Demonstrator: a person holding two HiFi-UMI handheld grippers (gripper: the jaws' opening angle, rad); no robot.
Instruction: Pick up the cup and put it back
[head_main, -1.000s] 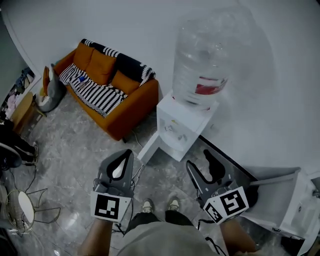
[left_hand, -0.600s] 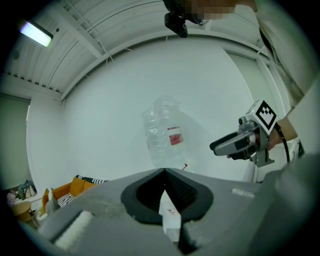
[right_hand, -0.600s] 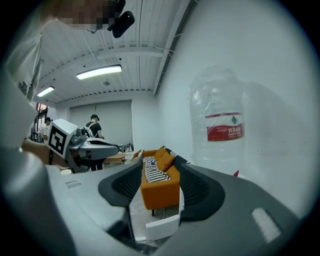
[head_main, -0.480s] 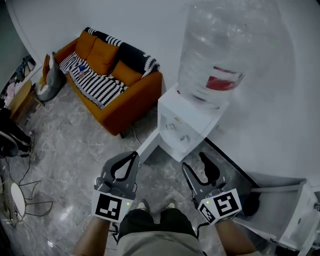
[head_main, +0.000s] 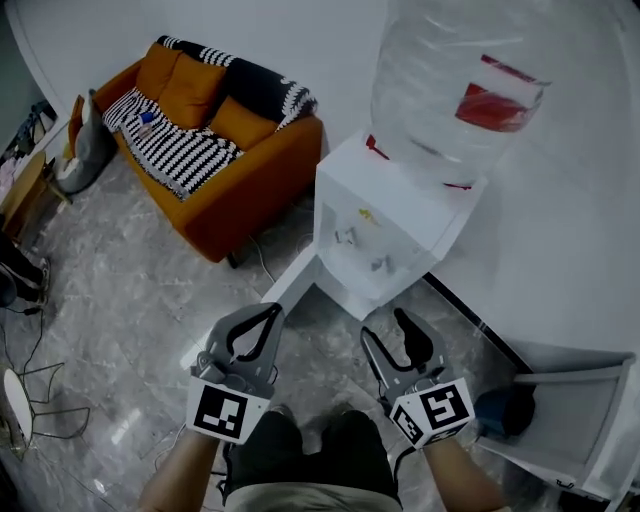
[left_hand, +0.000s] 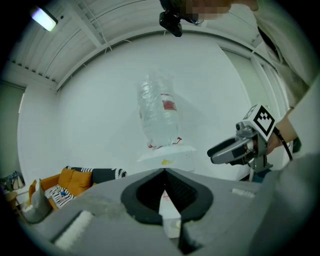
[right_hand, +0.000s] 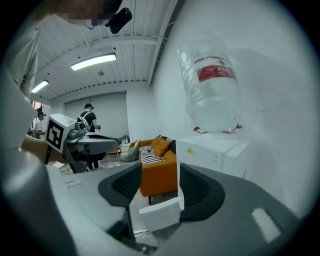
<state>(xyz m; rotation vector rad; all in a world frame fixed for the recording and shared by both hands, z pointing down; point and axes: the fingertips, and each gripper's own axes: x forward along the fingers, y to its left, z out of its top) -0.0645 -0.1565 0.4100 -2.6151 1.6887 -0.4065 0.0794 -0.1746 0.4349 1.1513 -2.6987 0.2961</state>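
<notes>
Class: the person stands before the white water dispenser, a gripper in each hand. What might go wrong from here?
First, no cup shows in any view, so the open, empty right gripper may search blindly and knock the white water dispenser or its large clear bottle. Second, the thin dark cable on the grey marble floor could catch a foot.

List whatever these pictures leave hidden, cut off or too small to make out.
- Cup: not visible in any view.
- Water bottle: top cut off by the head view's upper edge.
- Dispenser taps: too small in the head view to read.
- Dark blue object: too dim and small in the head view to identify.
</notes>
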